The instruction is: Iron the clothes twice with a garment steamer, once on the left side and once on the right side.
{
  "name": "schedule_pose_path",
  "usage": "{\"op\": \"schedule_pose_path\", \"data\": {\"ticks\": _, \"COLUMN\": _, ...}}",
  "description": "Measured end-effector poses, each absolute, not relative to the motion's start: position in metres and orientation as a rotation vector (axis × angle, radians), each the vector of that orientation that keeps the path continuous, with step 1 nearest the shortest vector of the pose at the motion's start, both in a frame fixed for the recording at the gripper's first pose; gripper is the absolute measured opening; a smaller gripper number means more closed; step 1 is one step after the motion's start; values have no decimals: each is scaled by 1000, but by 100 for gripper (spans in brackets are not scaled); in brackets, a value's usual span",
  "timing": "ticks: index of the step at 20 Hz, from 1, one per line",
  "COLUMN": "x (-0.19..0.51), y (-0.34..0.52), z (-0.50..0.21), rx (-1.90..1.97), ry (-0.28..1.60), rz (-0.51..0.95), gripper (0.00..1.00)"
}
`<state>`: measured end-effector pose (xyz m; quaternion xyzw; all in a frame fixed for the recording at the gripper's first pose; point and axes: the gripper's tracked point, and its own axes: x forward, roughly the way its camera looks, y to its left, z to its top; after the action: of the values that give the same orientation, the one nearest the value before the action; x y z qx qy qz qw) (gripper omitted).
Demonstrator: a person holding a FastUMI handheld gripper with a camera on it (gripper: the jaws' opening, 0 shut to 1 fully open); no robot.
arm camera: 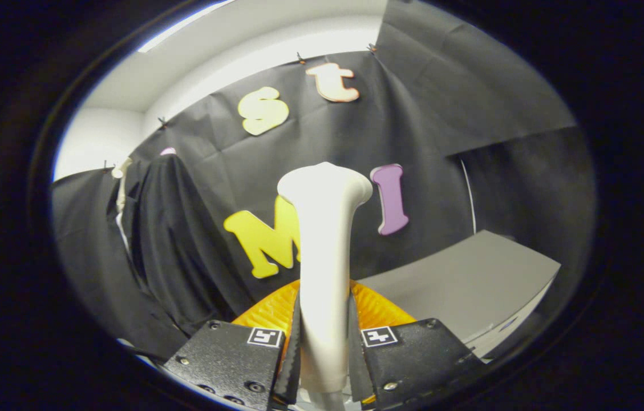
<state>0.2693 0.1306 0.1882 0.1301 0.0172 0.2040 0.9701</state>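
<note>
Steamer: white garment steamer, held upright between my fingers; its handle runs up from the grip and flares into a wider head at the top, well above my fingertips.
Tongs: my gripper, closed on the steamer's handle; both fingers press against it, one on each side, with the toothed inner pads flat to the white plastic.
Fingers: each carries a small square marker tag on its upper face, close to the handle.
Orange part: a ribbed orange piece just behind the handle, showing on both sides of it right above my fingers; I cannot tell what it belongs to.
Clothes: dark garment hanging ahead and to the left of my fingers, well apart from the steamer head; something pale shows at its top near the collar, possibly a hanger, too small to be sure.
Steamer to clothes: not touching; the head points up, off to the right of the garment.
Table: grey surface ahead and to the right of my fingers, beyond the orange piece.
Wall: black cloth hanging behind everything, clipped along its top edge.
</note>
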Motion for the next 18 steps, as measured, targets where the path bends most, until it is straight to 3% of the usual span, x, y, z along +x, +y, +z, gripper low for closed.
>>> {"op": "schedule_pose_path", "data": {"ticks": 18, "x": 159, "y": 307, "z": 293, "rx": 178, "ry": -317, "rz": 701, "gripper": 37}}
